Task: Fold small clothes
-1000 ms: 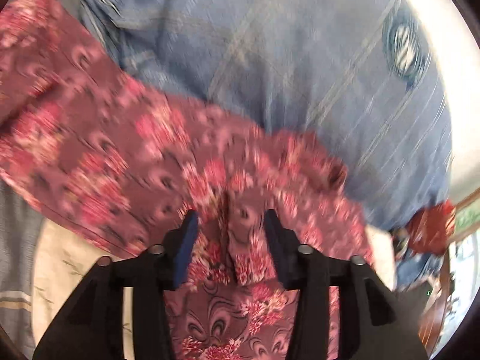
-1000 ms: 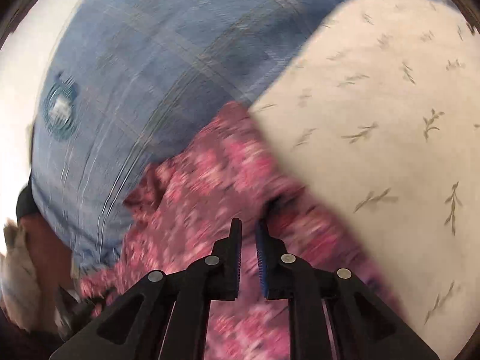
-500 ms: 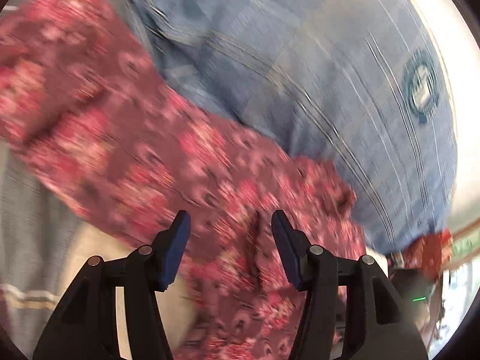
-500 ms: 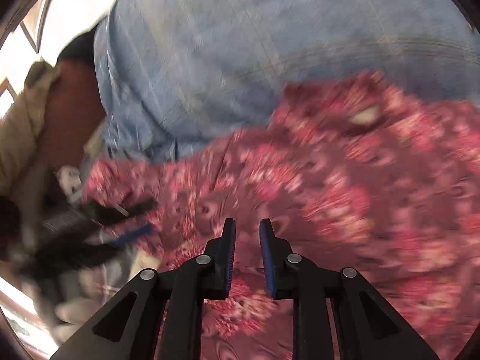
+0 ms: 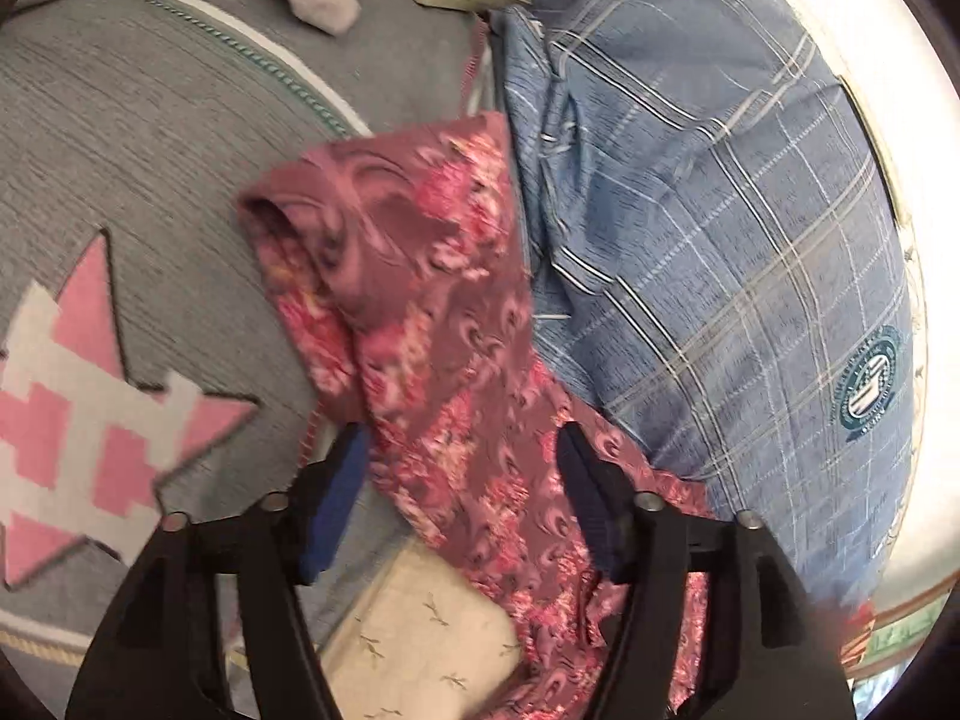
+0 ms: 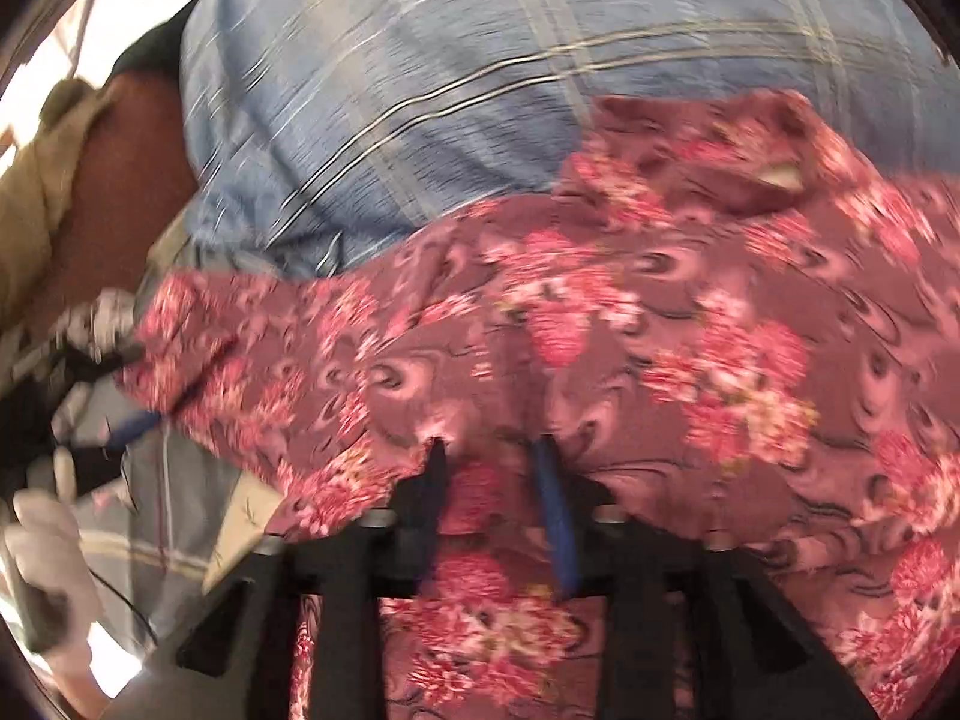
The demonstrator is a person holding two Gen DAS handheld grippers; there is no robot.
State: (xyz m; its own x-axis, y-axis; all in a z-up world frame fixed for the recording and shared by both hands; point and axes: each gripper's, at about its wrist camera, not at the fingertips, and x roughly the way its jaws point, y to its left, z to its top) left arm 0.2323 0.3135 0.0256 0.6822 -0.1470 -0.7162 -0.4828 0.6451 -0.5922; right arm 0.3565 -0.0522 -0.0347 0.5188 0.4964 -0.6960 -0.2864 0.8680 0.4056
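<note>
**Floral cloth draped, both grips letting go**

Draped over blue plaid shirt (image 5: 720,228) and grey blanket (image 5: 150,180): floral garment (image 5: 432,312), long axis running away between left gripper (image 5: 462,468), jaws spreading, pads clear. Right gripper (image 6: 492,468) opening too, cloth bunched between, tilted downward.

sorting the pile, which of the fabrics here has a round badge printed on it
The blue plaid cloth: a dark teal round badge sits near its edge. The maroon floral garment and grey star blanket have none.
</note>
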